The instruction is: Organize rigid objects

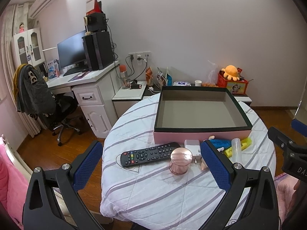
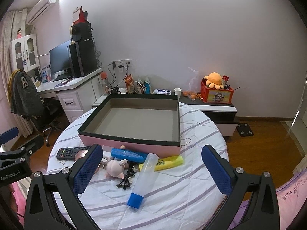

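With both the left gripper (image 1: 151, 164) and right gripper (image 2: 151, 168) spread wide and empty, the risk is that the clear tube (image 2: 143, 178), lying near the empty pink box (image 2: 134, 143), rolls away when pinched.

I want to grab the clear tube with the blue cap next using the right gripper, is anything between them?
Nothing visible blocks it. The right gripper is open and empty, and the tube lies on the tablecloth between its fingers' line of approach. Black hair clips lie just left of it.
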Available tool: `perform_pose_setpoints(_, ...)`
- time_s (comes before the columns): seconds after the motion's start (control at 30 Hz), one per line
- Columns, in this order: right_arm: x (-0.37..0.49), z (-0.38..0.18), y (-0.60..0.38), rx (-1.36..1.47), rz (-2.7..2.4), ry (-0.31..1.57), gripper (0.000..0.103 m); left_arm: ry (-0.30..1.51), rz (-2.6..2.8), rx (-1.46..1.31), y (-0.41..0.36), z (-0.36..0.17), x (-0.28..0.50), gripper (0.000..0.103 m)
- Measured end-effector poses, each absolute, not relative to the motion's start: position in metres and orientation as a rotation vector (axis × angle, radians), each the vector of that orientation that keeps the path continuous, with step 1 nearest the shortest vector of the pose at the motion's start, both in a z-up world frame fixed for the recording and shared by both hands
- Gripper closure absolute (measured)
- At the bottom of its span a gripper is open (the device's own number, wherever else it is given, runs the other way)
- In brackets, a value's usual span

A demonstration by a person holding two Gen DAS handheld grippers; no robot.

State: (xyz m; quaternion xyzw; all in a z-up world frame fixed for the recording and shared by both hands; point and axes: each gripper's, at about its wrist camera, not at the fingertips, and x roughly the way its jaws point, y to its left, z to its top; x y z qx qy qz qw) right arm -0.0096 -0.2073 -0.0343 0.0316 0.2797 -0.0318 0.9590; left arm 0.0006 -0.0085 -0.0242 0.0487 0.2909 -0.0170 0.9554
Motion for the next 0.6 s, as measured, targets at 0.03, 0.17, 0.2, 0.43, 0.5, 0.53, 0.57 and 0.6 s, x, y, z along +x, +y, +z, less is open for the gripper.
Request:
perform_pose_setpoints(0.03, -0.011, -0.034, -0.208, 0.064, -0.069, 0.565, 0.0, 0.59, -0.033, 0.101, -0.009, -0.024, 0.001, 0.0)
perform_pose_setpoints(0.17, -0.015, -0.031, -0.208, 0.053, -0.088, 0.558, 0.0, 0.591, -0.028, 0.107, -0.011, -0.026, 0.001, 0.0)
perform_pose_setpoints(0.2, -0.016, -0.031, -0.208, 0.05, -0.092, 0.555, 0.0, 0.591, -0.025, 0.11, -0.012, -0.026, -0.001, 0.0)
perform_pose_setpoints(0.43, -0.022, -0.032, -0.214, 0.061, -0.097, 0.552, 0.0, 0.596, -0.033, 0.134, -0.018, -0.027, -0.005, 0.0)
perform_pose_setpoints(0.5, -0.022, -0.035, -0.216, 0.065, -0.103, 0.558, 0.0, 0.599, -0.034, 0.134, -0.017, -0.028, -0.005, 0.0)
perform_pose_setpoints(0.53, -0.022, -0.036, -0.217, 0.069, -0.107, 0.563, 0.0, 0.601, -0.035, 0.133, -0.017, -0.029, -0.004, 0.0)
perform_pose_setpoints(0.57, -0.022, -0.038, -0.218, 0.071, -0.109, 0.567, 0.0, 0.604, -0.035, 0.133, -0.018, -0.029, -0.004, 0.0)
perform_pose_setpoints(0.6, -0.022, -0.039, -0.218, 0.071, -0.11, 0.569, 0.0, 0.608, -0.038, 0.134, -0.018, -0.031, -0.003, 0.0)
